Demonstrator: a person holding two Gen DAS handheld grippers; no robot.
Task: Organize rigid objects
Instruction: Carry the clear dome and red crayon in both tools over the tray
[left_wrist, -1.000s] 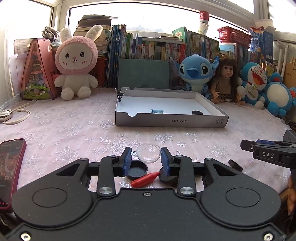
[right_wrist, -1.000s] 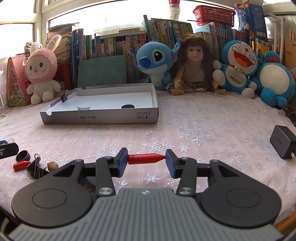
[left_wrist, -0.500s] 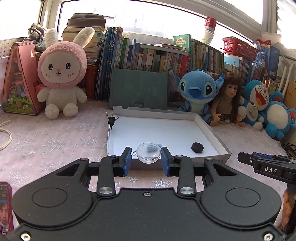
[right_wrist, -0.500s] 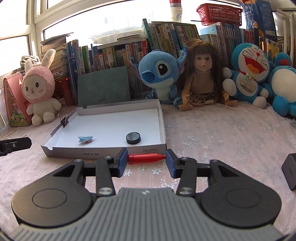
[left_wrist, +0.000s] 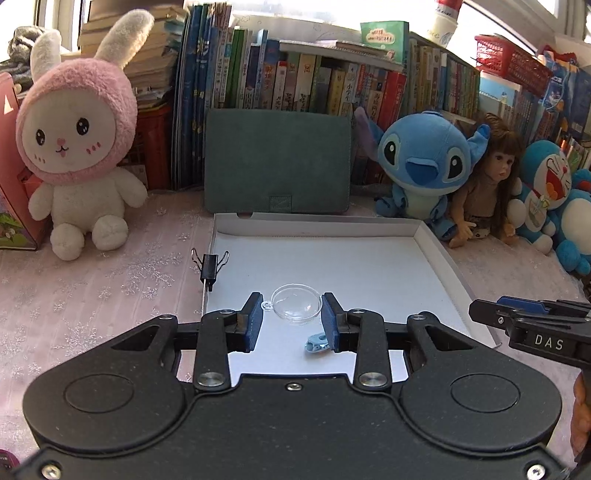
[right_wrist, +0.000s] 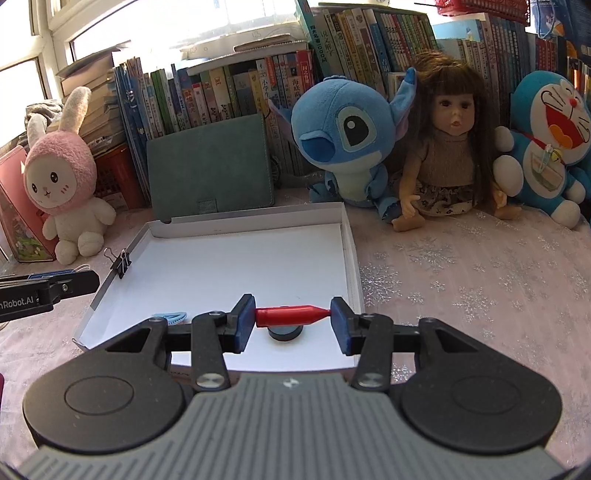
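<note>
My left gripper (left_wrist: 292, 318) is shut on a clear plastic dome (left_wrist: 295, 303) and holds it above the near left part of the white box tray (left_wrist: 436, 243). A light blue clip (left_wrist: 314, 342) lies in the tray just under the dome. My right gripper (right_wrist: 293, 324) is shut on a red bullet-shaped piece (right_wrist: 290, 315), gripped end to end, over the tray's near right part. Below it a black round cap (right_wrist: 283, 333) rests on the tray floor (right_wrist: 251, 266). The light blue clip (right_wrist: 171, 318) shows left of the right gripper.
A black binder clip (left_wrist: 209, 266) grips the tray's left wall. Behind the tray stand a green folder (left_wrist: 277, 160), a pink bunny plush (left_wrist: 77, 162), a blue plush (left_wrist: 424, 162), a doll (right_wrist: 447, 147) and rows of books. Pink snowflake cloth (right_wrist: 480, 280) covers the table.
Both grippers have moved forward from the near table edge to above the tray, each carrying its object. The phone and loose items near the start have dropped out of view.
</note>
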